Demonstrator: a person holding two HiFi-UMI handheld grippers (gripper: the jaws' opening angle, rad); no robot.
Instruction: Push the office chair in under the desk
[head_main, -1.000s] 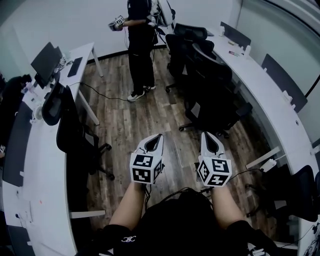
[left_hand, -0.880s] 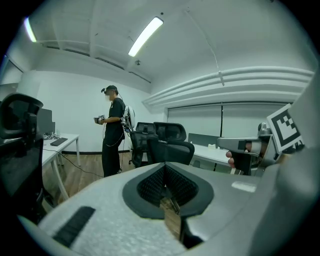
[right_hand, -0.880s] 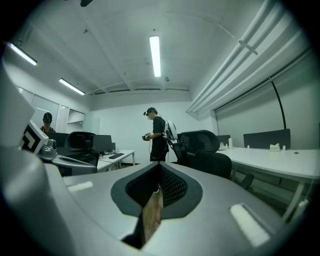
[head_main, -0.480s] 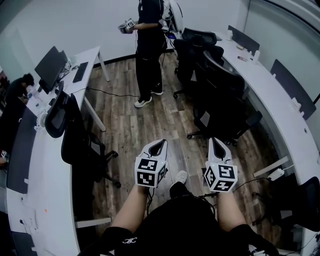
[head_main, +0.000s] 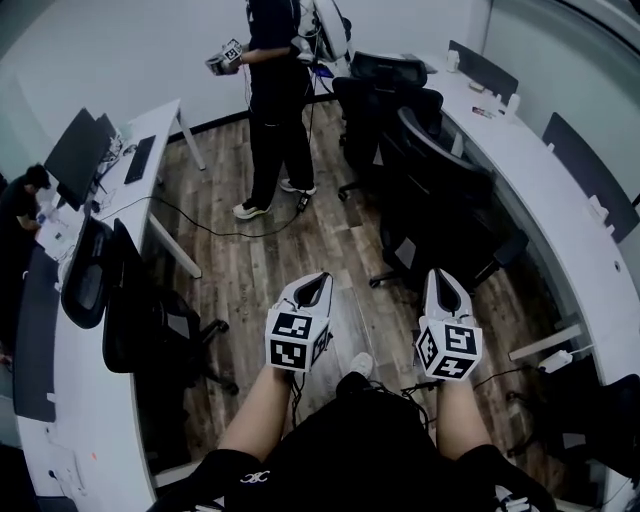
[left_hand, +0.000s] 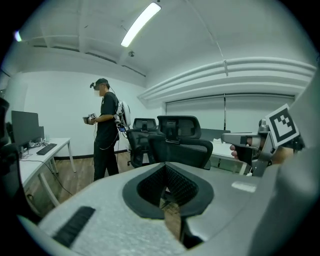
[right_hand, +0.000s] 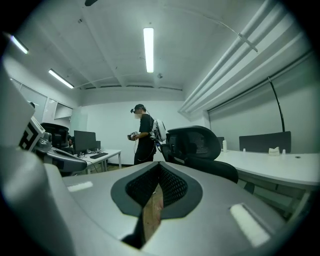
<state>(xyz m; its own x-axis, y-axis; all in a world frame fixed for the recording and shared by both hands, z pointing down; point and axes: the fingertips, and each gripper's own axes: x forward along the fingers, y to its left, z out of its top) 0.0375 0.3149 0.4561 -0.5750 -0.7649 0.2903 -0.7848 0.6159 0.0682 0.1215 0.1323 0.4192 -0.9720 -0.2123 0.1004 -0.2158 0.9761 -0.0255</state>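
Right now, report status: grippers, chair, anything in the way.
Left gripper and right gripper shut, empty. Office chair ahead-right, untouched, out from desk. Standing person off to its left.

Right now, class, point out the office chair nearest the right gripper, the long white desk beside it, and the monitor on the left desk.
office chair (head_main: 445, 210), head view, backrest.
white desk (head_main: 545, 195), head view, bare top.
monitor (head_main: 75, 158), head view, dark panel.

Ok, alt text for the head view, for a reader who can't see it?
The left gripper and right gripper, both shut and empty, are held out over a wood floor toward a black office chair standing out from the curved white desk on the right. Another person stands beyond.
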